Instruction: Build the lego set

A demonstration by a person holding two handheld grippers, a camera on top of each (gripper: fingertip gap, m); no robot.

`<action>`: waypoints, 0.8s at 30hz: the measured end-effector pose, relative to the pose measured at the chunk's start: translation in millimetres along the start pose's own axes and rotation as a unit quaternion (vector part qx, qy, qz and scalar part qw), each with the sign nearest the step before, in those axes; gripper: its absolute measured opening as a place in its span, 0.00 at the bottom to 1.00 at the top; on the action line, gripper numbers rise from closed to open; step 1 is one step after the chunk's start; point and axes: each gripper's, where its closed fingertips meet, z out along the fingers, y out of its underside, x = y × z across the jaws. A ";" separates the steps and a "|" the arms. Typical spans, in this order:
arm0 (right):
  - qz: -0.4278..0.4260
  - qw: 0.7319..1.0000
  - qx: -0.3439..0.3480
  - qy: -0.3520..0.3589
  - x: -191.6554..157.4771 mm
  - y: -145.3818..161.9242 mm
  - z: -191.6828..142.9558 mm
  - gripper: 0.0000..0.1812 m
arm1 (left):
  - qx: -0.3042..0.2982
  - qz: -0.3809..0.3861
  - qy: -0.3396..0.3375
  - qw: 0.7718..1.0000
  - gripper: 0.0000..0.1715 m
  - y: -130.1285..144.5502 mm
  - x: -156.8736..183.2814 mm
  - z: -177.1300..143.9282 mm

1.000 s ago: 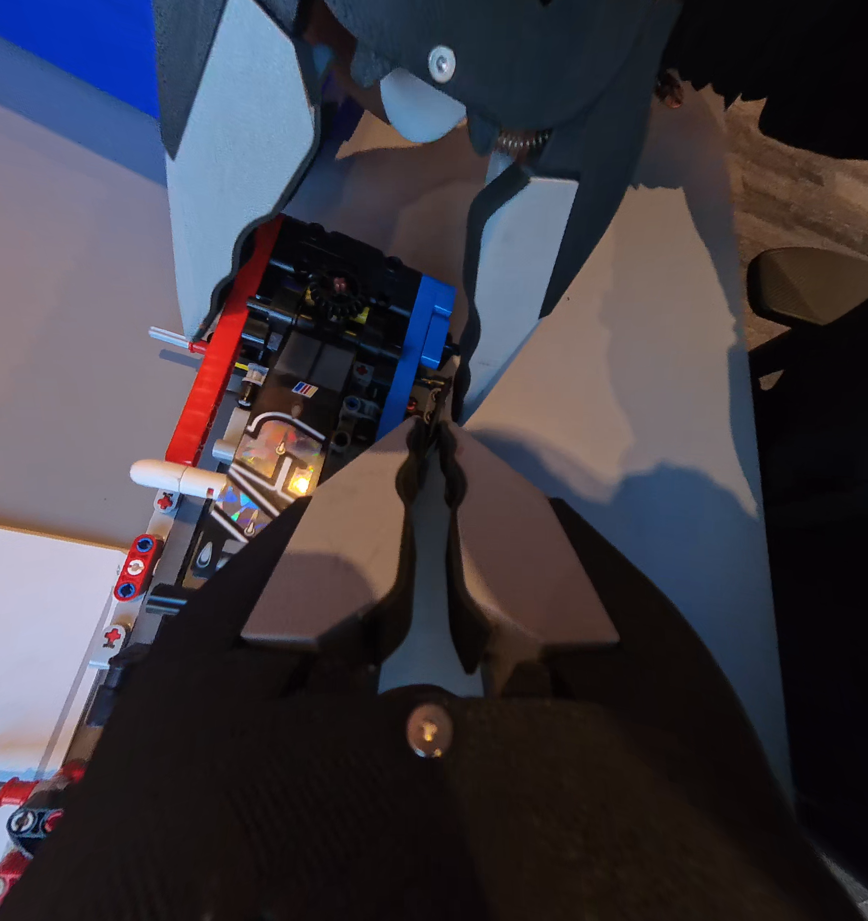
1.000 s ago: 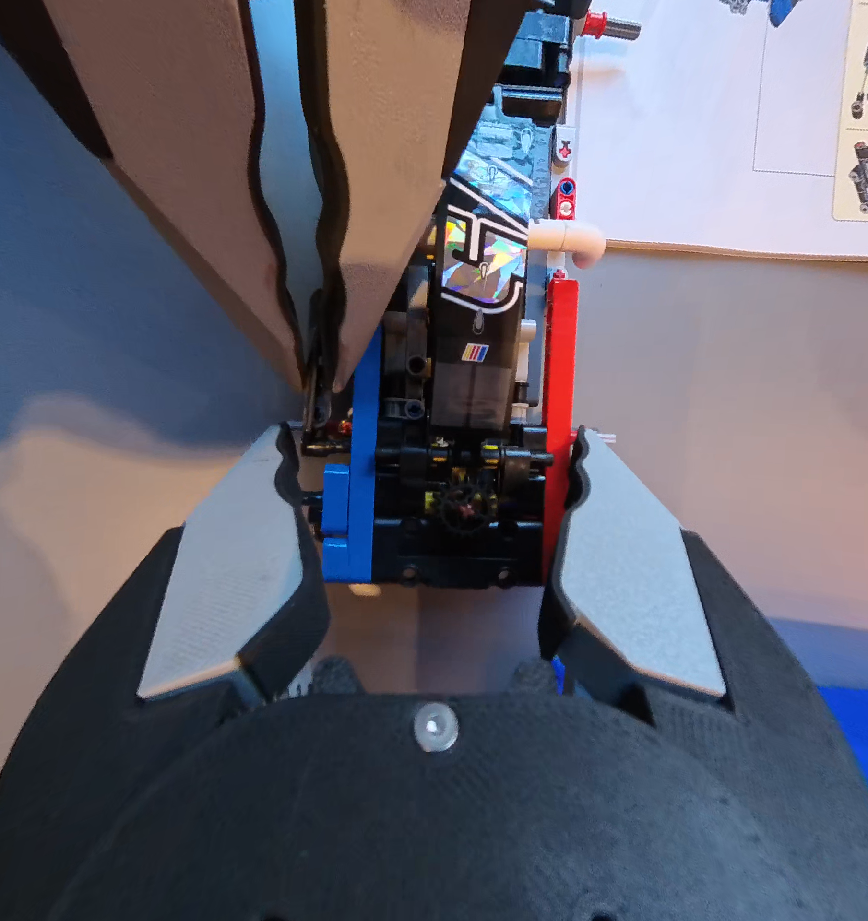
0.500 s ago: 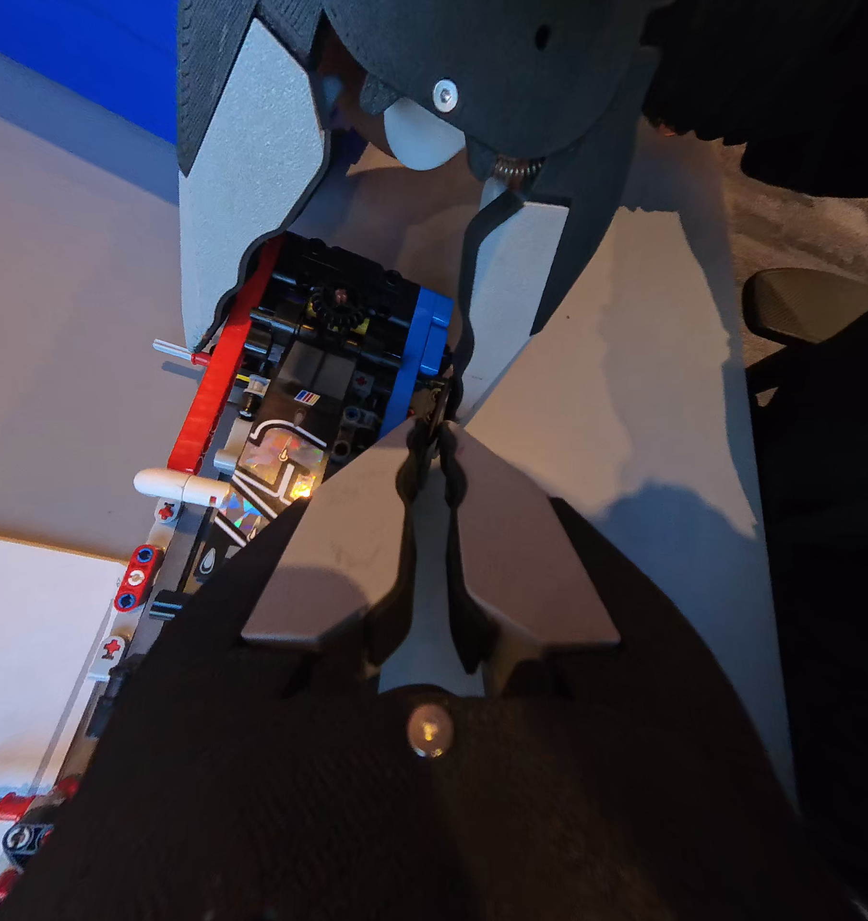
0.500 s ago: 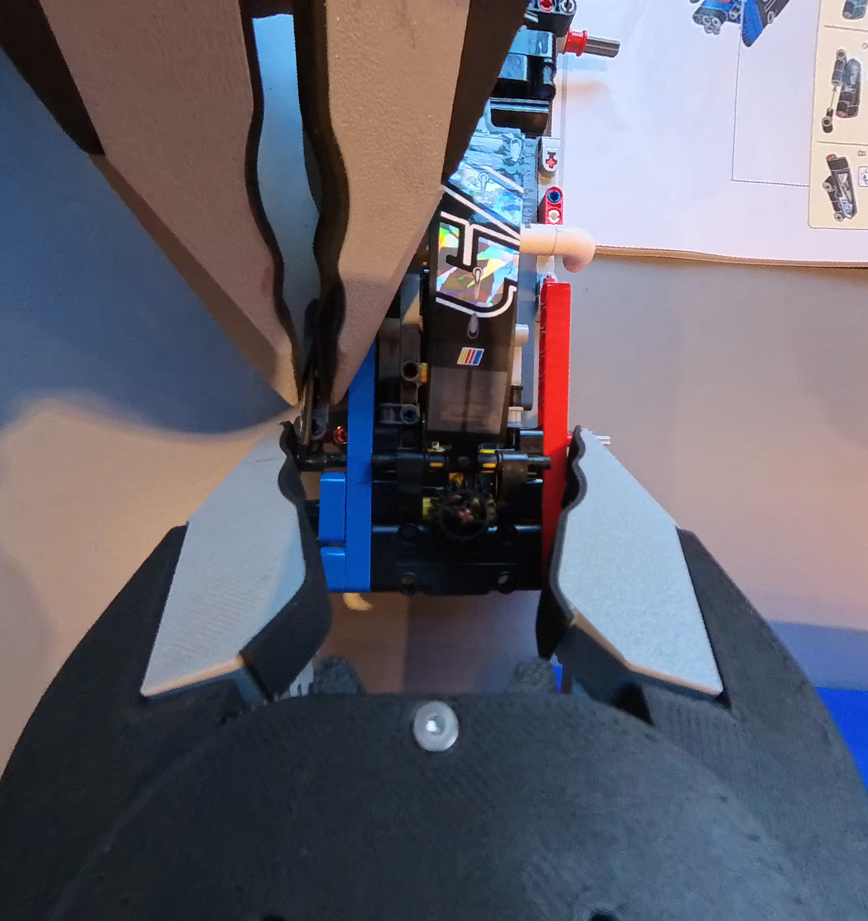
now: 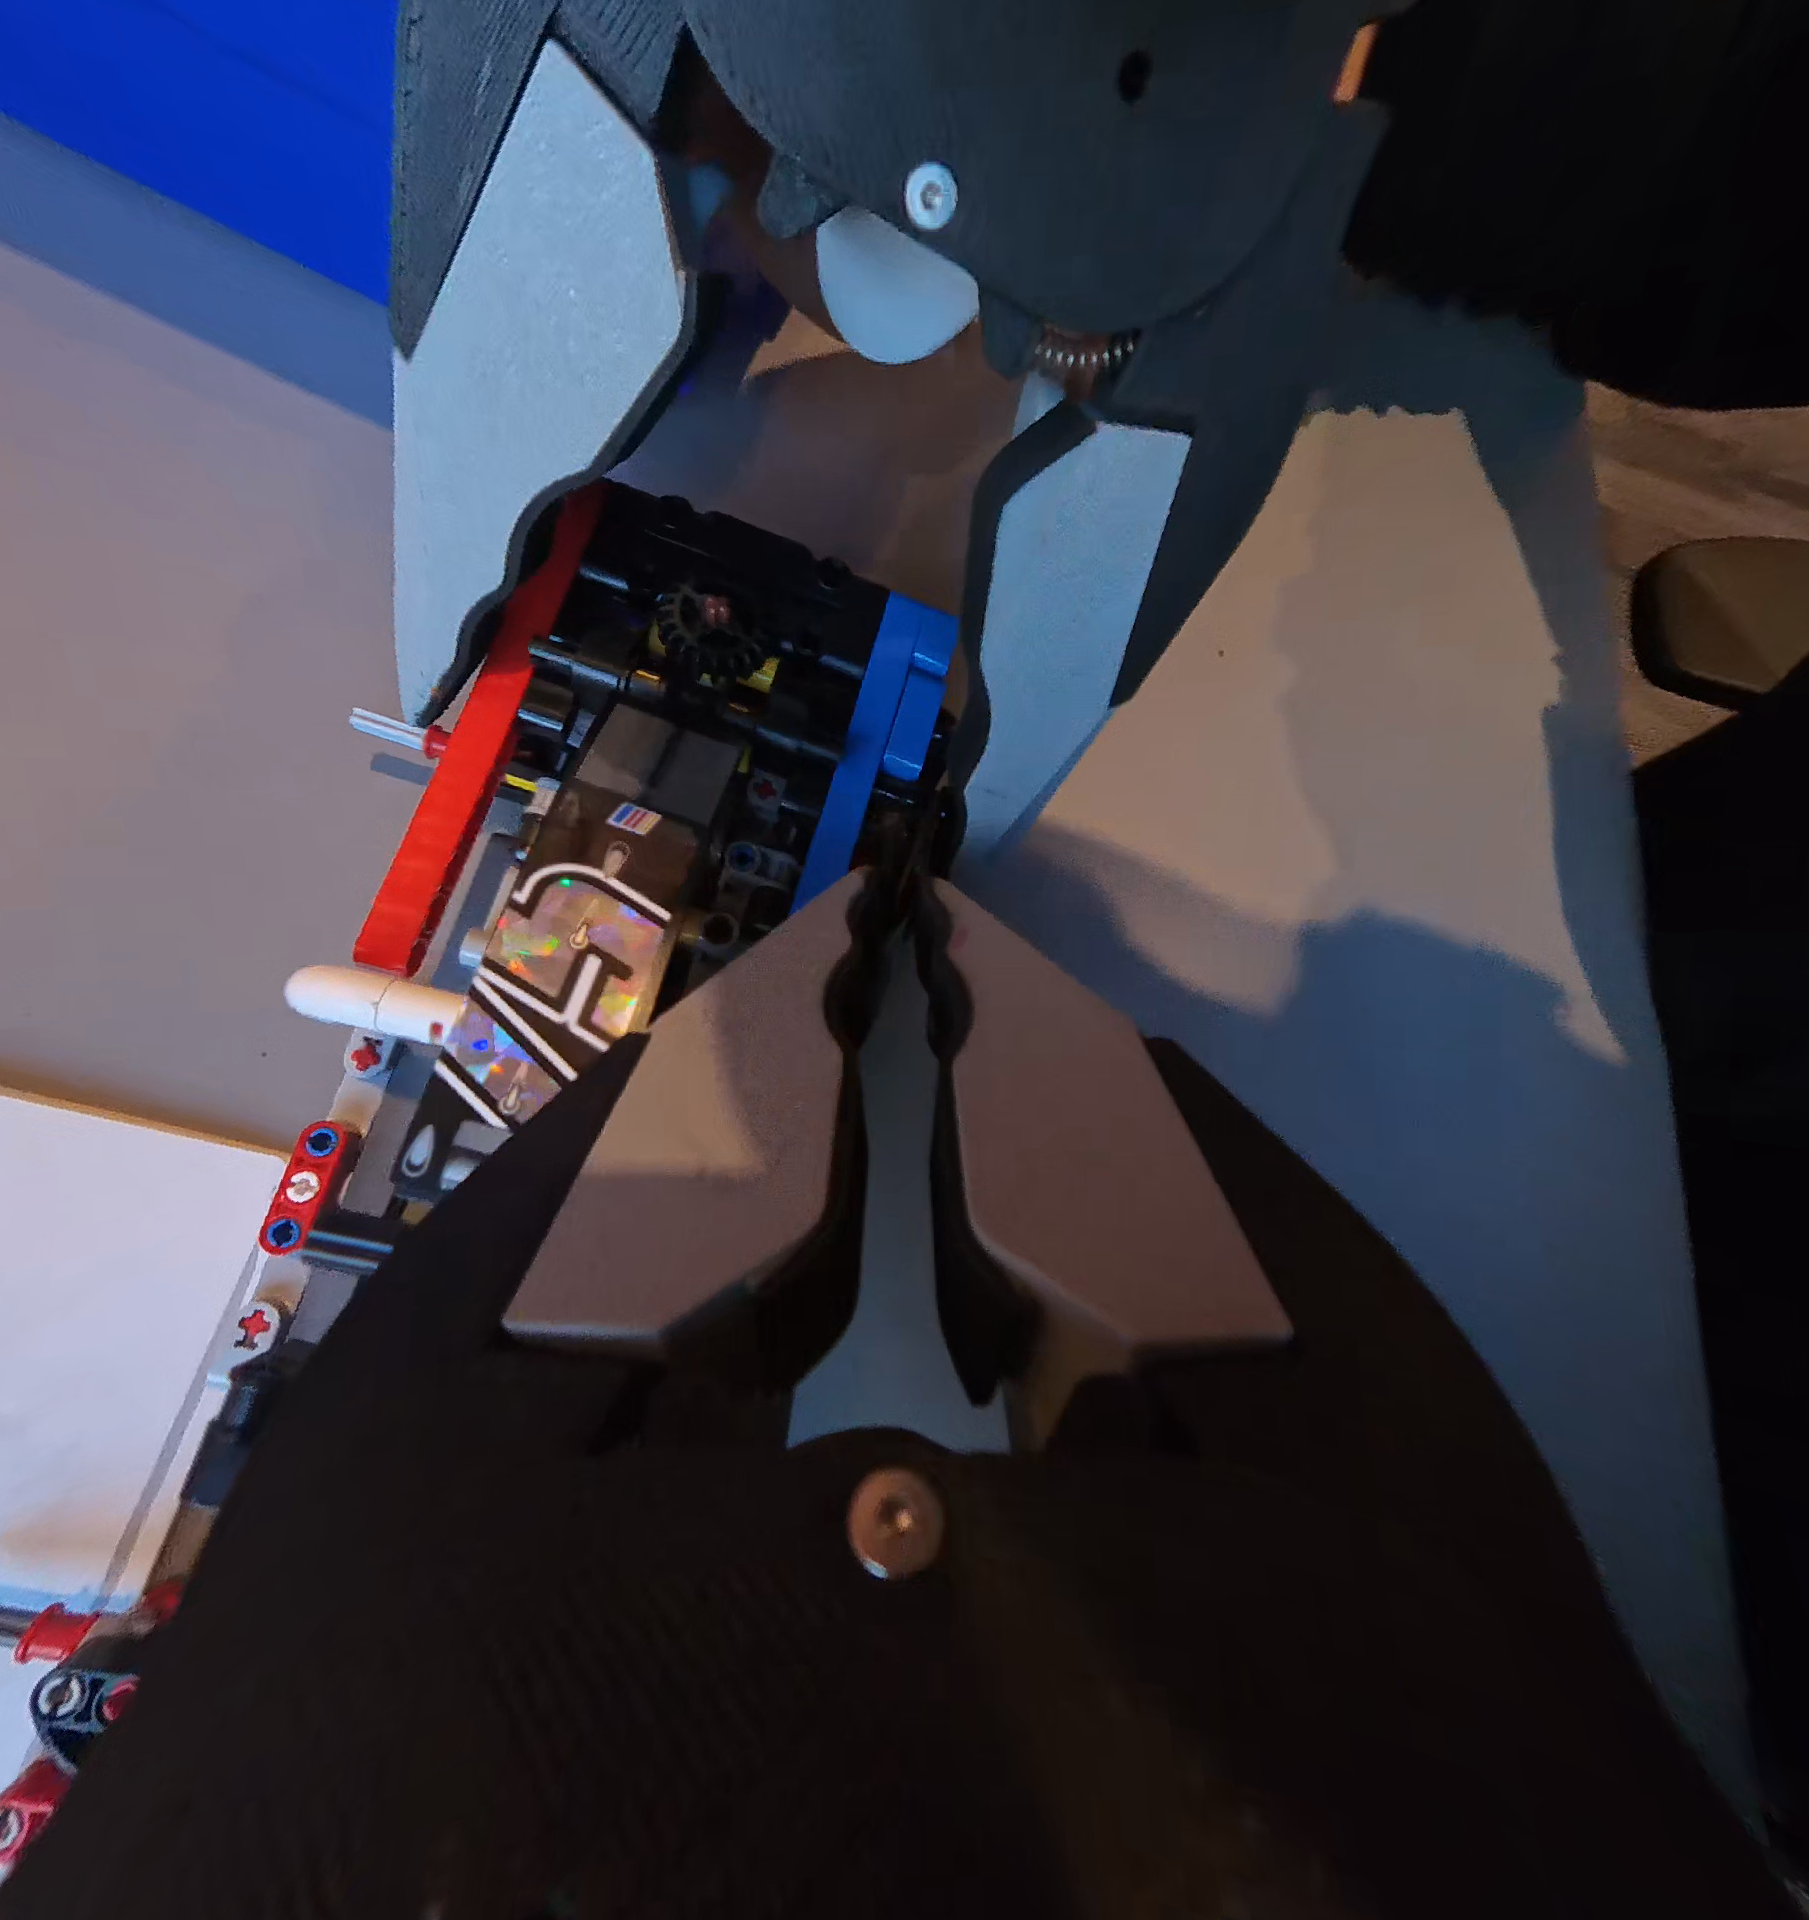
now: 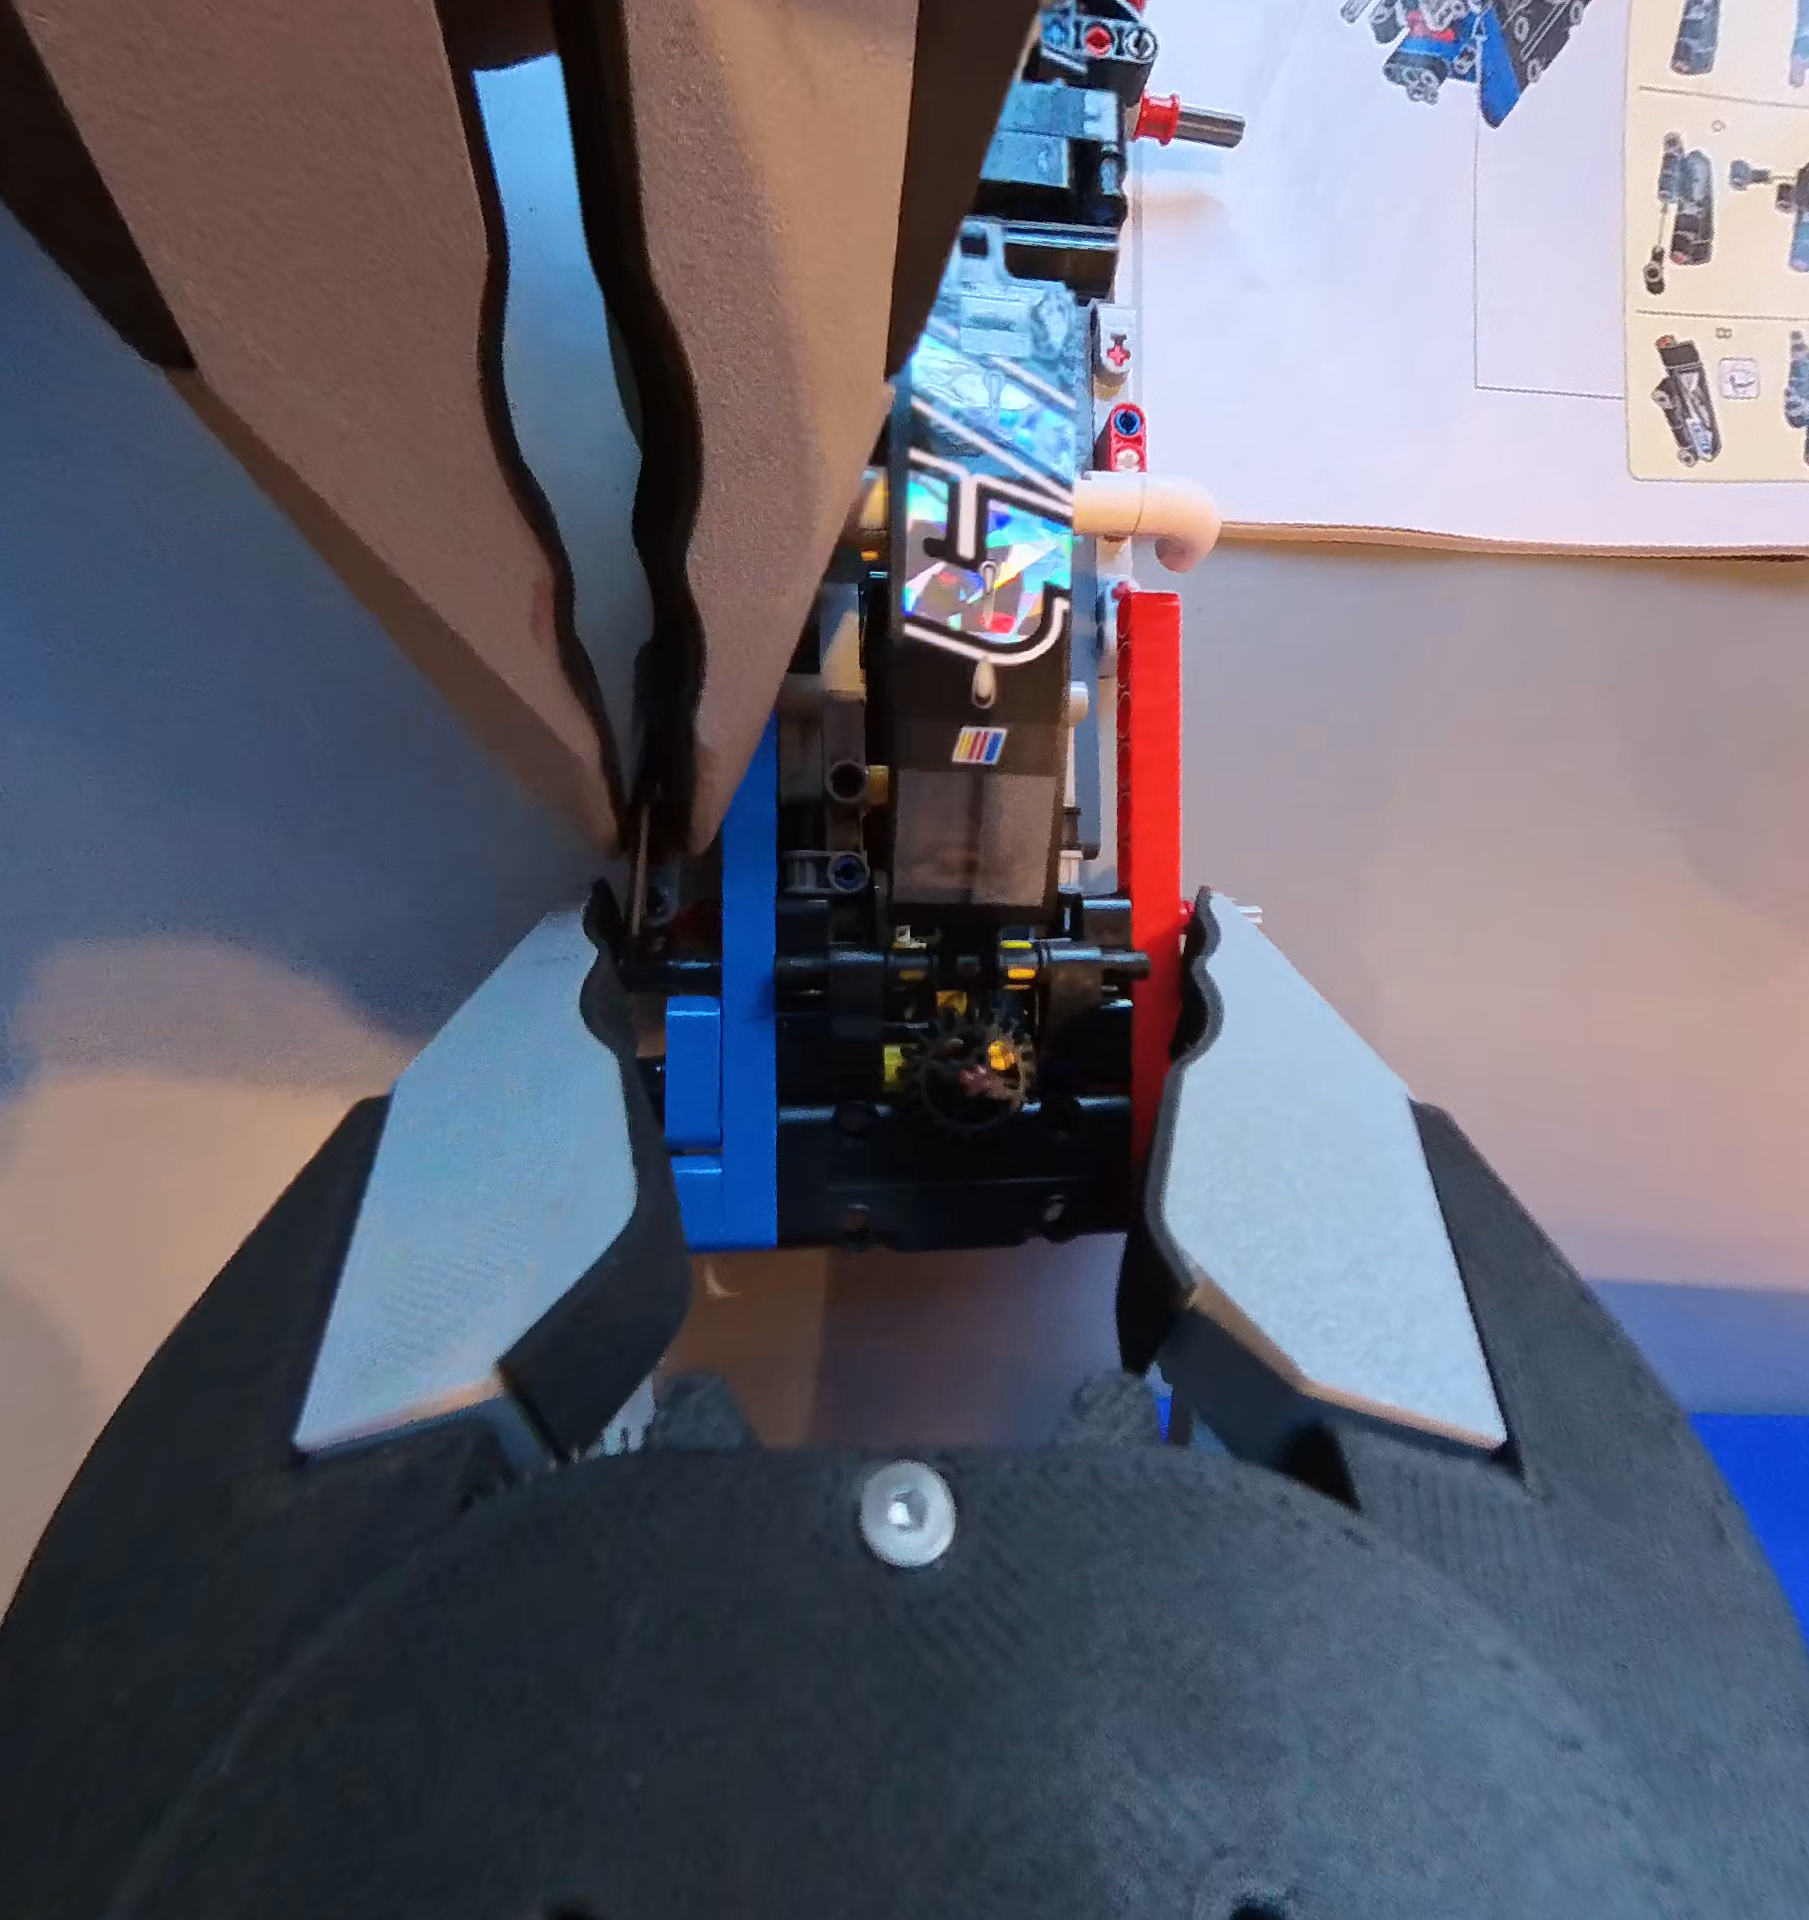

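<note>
In the left wrist view, the left gripper is seen with its jaws closed on a small black piece at the blue side of a long, partly built lego car of black, red and blue plastic. The piece is too dark and too hidden for its shape to be told. The lego car lies on the pale grey bench. Beyond the car, the right gripper is seen from the front, one finger set against the car's red beam and the other against its blue beam. A white instruction sheet lies left of the car, under its near end. A dark chair stands right of the car, off the bench.

In the right wrist view, the right gripper is shown with its jaws gripping the near end of the lego car, the red beam touched by one finger and the blue beam by the other. The left gripper comes down from above at the blue side of the car, its jaws pinched on the black piece just beside the blue beam. The instruction sheet lies beyond the car, to its right. The bench carries the car.
</note>
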 end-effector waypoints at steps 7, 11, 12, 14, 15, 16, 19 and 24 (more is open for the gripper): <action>-0.004 1.000 0.013 0.006 -0.5 -0.1 -0.8 0.57 | 0.012 0.040 -0.049 0.998 0.01 1.6 0.4 0.6; -0.006 1.000 0.024 0.011 -0.2 -0.7 -1.2 0.56 | 0.009 0.096 -0.098 0.990 0.01 2.1 0.7 0.6; -0.007 1.000 0.025 0.010 -0.2 -0.9 -1.2 0.56 | 0.004 0.105 -0.110 0.988 0.01 3.4 0.1 1.3; -0.002 1.000 0.028 0.005 -0.7 -1.9 -1.8 0.56 | -0.007 0.115 -0.123 0.986 0.01 6.2 -1.9 3.2; -0.002 1.000 0.029 0.004 -0.7 -2.1 -2.0 0.56 | -0.009 0.117 -0.123 0.985 0.01 7.0 -1.7 4.2; -0.001 1.000 0.031 0.003 -0.9 -2.5 -2.2 0.56 | -0.011 0.118 -0.124 0.985 0.01 7.7 -1.6 4.5; 0.001 0.999 0.036 0.003 -0.8 -3.4 -2.4 0.56 | -0.009 0.131 -0.137 0.982 0.01 6.0 -1.1 2.0; -0.013 0.998 0.058 0.013 -0.7 -7.1 -1.7 0.56 | -0.009 0.150 -0.157 0.976 0.01 9.5 -0.8 2.7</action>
